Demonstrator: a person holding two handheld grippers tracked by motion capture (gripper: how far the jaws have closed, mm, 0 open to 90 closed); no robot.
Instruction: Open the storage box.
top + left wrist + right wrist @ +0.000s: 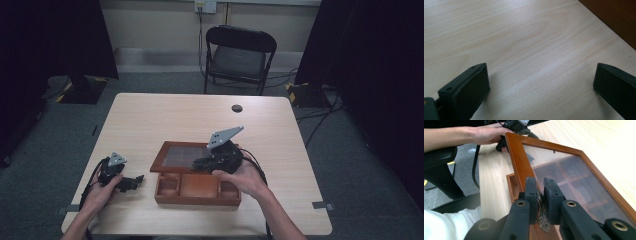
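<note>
I am lifting the lid [564, 170] of the box [197, 192], which sits at the table's [150, 120] near middle. My right gripper [540, 195] is pinching the brass latch [541, 220] on the lid's front edge; I should be swinging it up slowly along the hinge arc. My left gripper [539, 82] is resting wide open beside the box. The hinges are hidden, and the compartments look blurred through the glass.

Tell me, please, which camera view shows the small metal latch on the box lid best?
The right gripper view: the latch sits close up, clamped by the right gripper at the lid frame's edge. In the high view the gripper and hand cover that spot. The left gripper view catches just a brown corner of the box.
</note>
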